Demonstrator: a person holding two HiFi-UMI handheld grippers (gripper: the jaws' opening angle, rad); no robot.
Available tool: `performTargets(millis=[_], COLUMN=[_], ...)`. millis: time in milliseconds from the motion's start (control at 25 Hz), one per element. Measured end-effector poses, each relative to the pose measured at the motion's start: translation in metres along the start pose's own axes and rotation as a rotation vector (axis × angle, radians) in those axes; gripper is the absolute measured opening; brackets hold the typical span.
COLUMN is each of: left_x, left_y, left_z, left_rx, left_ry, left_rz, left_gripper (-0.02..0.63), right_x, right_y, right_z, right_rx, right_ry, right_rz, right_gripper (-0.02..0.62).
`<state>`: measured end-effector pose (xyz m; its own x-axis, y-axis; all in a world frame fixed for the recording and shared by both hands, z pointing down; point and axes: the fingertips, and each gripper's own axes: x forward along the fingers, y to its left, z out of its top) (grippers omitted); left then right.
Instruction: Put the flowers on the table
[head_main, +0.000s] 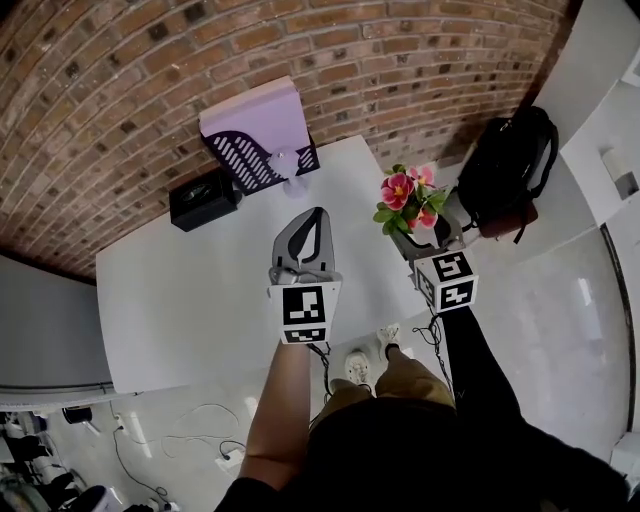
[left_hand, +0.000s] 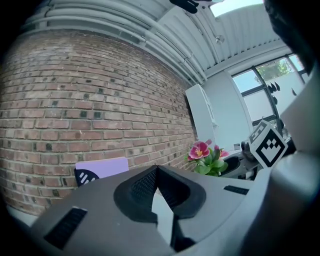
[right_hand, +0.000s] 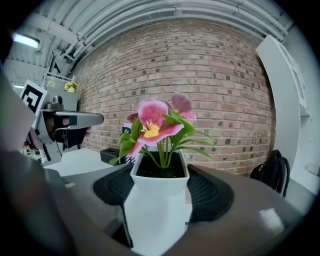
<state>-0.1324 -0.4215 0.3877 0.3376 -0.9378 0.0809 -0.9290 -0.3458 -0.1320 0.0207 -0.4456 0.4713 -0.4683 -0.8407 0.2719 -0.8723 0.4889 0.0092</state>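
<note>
The right tongs clamp a white, faceted pot of pink flowers at the smooth white surface's right edge, centre-right in the head view. The grey left tongs hover mid-frame, closed on nothing.

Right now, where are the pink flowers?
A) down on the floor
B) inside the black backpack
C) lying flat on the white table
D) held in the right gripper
D: in the right gripper view, the right gripper has its jaws clamped on the white pot, with the pink flowers standing upright in it.
</note>
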Motion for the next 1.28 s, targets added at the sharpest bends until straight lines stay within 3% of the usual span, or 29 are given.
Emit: performTargets(millis=[520, 1000, 1280], left_x=[0.061, 0.087, 0.093], left_y=[0.021, 0.039, 0.04], left_z=[-0.039, -0.08, -0.093], left_rx=[-0.065, -0.095, -0.093], left_ry=[0.1, 0.194, 0.219], left_rz=[0.038, 0.118, 0.13], left_gripper=[0.008, 0.008, 0.008], right_x=[0.112, 0.167, 0.179], right_y=[-0.028, -0.04, -0.039], right_z=[-0.071, -0.164, -0.178], right_rx=[-0.013, 0.045, 0.066], right_ry=[0.157, 0.347, 0.339], right_rz=[0.127, 0.18, 0.201], right_gripper=[0.334, 0.334, 0.334])
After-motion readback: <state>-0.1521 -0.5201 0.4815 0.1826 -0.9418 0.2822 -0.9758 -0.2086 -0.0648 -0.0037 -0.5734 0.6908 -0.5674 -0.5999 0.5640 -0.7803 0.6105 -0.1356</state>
